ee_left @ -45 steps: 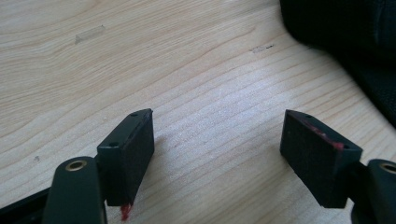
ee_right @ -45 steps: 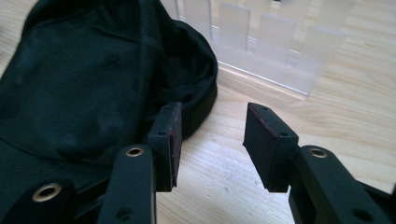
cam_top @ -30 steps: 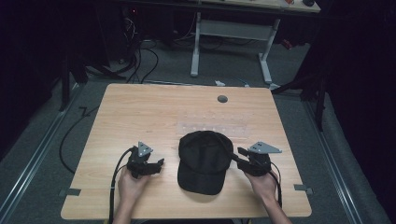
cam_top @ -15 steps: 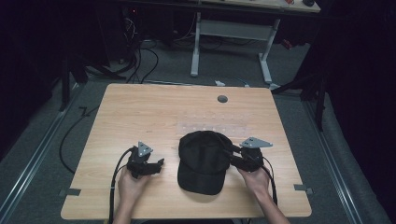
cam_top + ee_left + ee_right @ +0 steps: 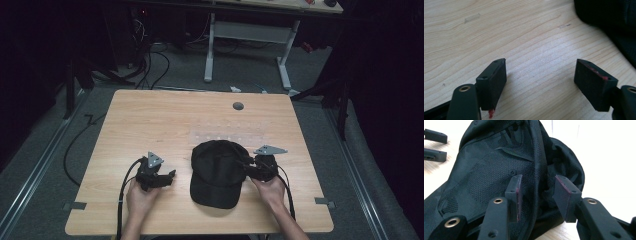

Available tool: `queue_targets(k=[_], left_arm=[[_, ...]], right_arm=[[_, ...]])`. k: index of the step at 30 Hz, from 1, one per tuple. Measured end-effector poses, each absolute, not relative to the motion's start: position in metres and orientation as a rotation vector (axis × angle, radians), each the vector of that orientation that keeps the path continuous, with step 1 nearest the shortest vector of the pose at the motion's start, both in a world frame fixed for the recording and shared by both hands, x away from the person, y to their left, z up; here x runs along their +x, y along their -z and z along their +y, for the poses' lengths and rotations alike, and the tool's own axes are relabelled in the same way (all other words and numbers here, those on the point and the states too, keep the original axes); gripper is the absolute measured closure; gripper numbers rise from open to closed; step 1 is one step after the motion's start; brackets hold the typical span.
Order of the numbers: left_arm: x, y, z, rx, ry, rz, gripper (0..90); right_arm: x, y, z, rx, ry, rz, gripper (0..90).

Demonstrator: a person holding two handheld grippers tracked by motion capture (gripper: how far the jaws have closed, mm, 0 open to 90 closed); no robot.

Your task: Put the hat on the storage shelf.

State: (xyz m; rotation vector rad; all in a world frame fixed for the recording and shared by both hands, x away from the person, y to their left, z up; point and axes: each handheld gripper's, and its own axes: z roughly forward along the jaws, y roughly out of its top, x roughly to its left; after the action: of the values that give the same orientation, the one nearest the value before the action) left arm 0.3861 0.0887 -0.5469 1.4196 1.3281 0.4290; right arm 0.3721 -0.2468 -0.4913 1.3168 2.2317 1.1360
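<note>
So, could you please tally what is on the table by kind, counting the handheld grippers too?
Black cap: 1
Handheld grippers: 2, the left gripper and the right gripper
Grey round grommet set in the table top: 1
Total: 4

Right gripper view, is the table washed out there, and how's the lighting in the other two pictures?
Right gripper view: yes, the table glares almost white beside the black cap, whose mesh stays sharp. Left gripper view: even light, crisp wood grain, soft shadows under the open tongs. High view: the table is lit, the room around it is nearly black.
</note>
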Motion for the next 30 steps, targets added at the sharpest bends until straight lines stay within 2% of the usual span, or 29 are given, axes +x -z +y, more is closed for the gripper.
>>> queue_targets(k=[10, 19, 25, 30], left_arm=[[0.3861, 0.5469, 0.0887, 1.419, -0.429, 1.328, 26.3], [0.3861, 0.5469, 0.0887, 1.419, -0.429, 1.329, 26.3], [0.3861, 0.5469, 0.0887, 1.418, -0.429, 1.329, 26.3], [0.3861, 0.5469, 0.0887, 1.419, -0.429, 1.330, 26.3]], right_arm=[[0.3766, 0.4954, -0.2471, 1.359, -1.198, 2.244, 64.0], [0.3784, 0.4980, -0.2461, 1.384, -1.221, 2.255, 72.3], [0.3805, 0.4976, -0.2506, 1.452, -1.264, 2.234, 82.2], [0.3809, 0.4976, -0.2507, 1.444, -1.275, 2.227, 85.1]])
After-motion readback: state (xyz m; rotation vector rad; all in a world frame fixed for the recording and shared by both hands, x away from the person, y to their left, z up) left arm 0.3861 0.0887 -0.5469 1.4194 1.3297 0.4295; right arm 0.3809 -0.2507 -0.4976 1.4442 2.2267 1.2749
